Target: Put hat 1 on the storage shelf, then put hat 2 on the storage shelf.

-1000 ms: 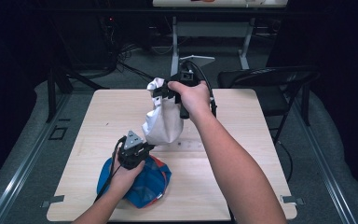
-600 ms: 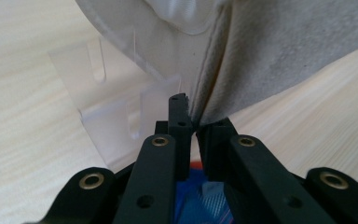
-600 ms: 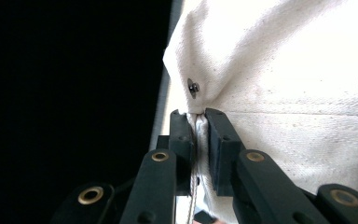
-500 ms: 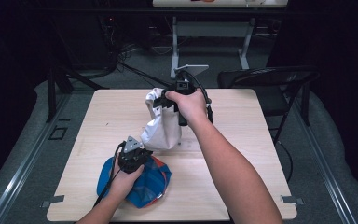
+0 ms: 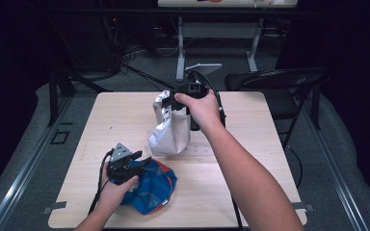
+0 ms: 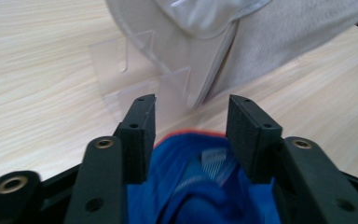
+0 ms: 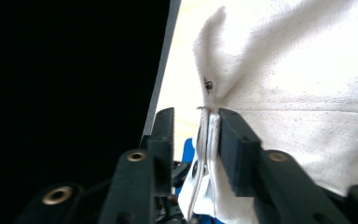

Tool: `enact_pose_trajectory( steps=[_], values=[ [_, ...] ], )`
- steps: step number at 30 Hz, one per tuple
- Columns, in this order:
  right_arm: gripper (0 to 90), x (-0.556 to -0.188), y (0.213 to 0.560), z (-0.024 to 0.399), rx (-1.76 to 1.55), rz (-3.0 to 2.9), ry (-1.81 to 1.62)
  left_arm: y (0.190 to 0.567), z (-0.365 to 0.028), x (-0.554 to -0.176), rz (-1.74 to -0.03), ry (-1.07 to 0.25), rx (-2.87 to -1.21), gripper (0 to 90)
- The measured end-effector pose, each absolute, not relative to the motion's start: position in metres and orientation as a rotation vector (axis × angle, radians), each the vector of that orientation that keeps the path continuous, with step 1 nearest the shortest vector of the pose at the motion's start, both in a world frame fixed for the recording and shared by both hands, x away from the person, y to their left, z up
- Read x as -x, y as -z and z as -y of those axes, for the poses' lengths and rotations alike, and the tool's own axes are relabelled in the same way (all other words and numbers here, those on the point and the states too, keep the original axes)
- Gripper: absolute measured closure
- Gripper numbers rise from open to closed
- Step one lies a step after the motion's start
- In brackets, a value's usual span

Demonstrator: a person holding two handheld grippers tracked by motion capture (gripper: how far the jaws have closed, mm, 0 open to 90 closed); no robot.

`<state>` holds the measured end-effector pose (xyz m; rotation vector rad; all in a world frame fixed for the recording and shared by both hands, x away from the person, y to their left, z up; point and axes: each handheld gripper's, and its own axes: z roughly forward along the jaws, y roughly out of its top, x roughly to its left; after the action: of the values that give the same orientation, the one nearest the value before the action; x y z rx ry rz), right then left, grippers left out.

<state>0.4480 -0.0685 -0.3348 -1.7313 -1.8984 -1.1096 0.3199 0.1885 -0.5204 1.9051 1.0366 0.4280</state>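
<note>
Right gripper (image 5: 176,102) lifts the white bag (image 5: 171,130) off the table (image 5: 250,144), jaws clamped on its top edge; left gripper (image 5: 139,161) jaws apart over the blue cloth (image 5: 151,187), likely to grab it.

Each gripper (image 5: 137,161) is black, with flat rectangular jaws carrying small screws and brass-ringed holes. The left one bears a grey three-cornered plate (image 5: 121,151) and a black cable (image 5: 99,180). Both forearms are bare, no sleeves.

A pale wooden table (image 5: 270,144) stood on grey floor (image 5: 24,159) in a dark room. A black folding chair (image 5: 284,84) sat at its far right, a white desk frame (image 5: 217,33) beyond.
</note>
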Motion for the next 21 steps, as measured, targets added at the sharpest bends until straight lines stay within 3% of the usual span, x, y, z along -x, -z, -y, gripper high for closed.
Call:
enact_pose_trajectory(
  steps=[10, 21],
  values=[
    [59.2, -0.422, 0.324, 0.093, 1.694, 2.039, 1.253, 0.521, -0.236, -0.301, -1.109, -0.47, -1.925, 47.3],
    [57.0, -0.372, 0.347, 0.124, 1.647, 2.235, 1.375, 0.532, -0.271, -0.296, -1.187, -0.513, -1.904, 47.8]
  ],
)
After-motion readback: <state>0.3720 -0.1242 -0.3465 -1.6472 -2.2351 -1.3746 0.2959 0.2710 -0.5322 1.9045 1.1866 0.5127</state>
